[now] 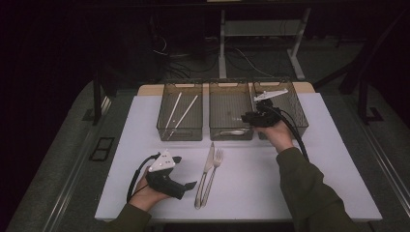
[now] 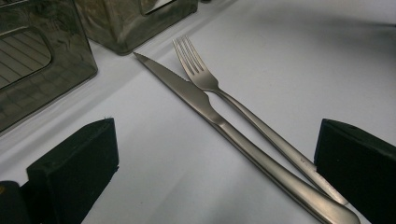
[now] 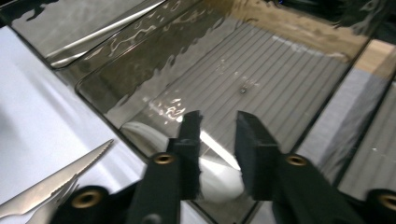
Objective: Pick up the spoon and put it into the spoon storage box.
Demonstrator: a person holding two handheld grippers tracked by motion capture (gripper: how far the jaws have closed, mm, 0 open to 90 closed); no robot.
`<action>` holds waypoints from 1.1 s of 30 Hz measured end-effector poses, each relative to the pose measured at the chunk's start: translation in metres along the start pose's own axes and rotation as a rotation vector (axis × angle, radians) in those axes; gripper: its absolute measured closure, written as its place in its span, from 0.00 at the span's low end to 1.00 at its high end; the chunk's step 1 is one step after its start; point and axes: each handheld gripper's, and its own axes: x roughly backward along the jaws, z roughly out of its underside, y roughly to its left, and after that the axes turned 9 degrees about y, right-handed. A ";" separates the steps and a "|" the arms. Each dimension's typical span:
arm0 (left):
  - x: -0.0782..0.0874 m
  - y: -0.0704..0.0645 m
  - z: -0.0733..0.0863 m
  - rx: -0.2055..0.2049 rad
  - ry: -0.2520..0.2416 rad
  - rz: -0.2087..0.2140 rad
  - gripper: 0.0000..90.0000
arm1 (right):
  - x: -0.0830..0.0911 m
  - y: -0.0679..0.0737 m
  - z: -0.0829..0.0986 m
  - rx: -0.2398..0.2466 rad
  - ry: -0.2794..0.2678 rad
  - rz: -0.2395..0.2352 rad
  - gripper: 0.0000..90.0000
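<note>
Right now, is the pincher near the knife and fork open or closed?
Open. The left gripper has its two black jaws spread wide apart, with the knife and fork handles lying on the table between them.

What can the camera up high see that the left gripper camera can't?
Only the high view has the person's hands, the chopsticks in the left bin, the right bin and the right gripper over the middle bin. Only the left gripper view has a close look along the left gripper, jaws wide open. Both have the knife and fork side by side on the white table.
</note>
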 end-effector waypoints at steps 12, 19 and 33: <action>-0.001 0.001 0.001 0.005 0.003 0.001 0.00 | 0.024 -0.001 0.015 -0.006 -0.073 -0.063 0.49; 0.000 0.003 0.002 0.017 -0.001 0.002 0.00 | 0.034 -0.001 0.031 -0.010 -0.087 -0.090 0.44; 0.001 0.002 0.001 0.013 -0.001 -0.012 0.00 | 0.055 -0.001 0.080 0.010 -0.100 -0.077 0.35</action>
